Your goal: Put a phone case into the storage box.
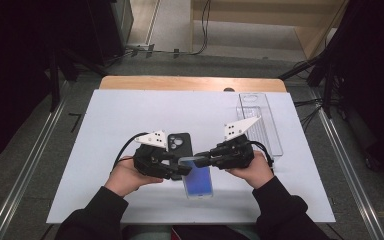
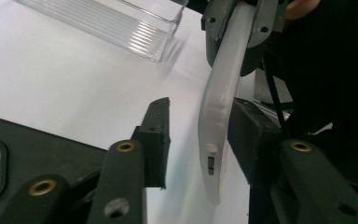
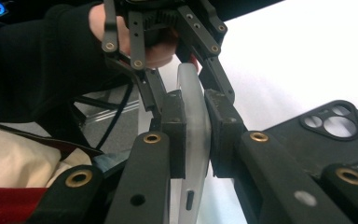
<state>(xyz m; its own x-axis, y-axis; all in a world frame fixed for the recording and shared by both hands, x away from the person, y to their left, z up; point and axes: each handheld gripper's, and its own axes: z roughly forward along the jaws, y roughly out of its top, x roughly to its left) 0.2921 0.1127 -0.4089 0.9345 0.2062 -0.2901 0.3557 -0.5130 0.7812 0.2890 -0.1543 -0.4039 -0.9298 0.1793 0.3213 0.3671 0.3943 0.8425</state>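
I begin at the left. The left gripper (image 1: 183, 169) hangs over the near middle of the table (image 1: 105, 150), pointing to the right, and its jaws stand on both sides of the phone (image 1: 198, 182) without clamping it. In the left gripper view one pad seems to lie against the pale, frosted edge of the phone, while the other pad (image 2: 154, 137) is clearly apart from it, so I count this gripper as not gripping yet.

Just behind it, flat on the table, lies the black case (image 1: 181, 142) with its camera holes toward the far edge.

The phone is lifted at its far end and slopes toward the near edge with its blue screen up. I cannot tell if its near end touches the table.

The right gripper (image 1: 201, 158) pinches the phone firmly, with both pads flat on the two faces.

I judge that the step in hand is to take a second grip on the phone. To do it well, I should hold the right gripper steady, bring the free left pad square against the face, keep it off the side buttons (image 2: 209, 161), and squeeze gently so that the phone does not twist.

The clear tray (image 1: 260, 120) near the far right corner is well apart and does not disturb
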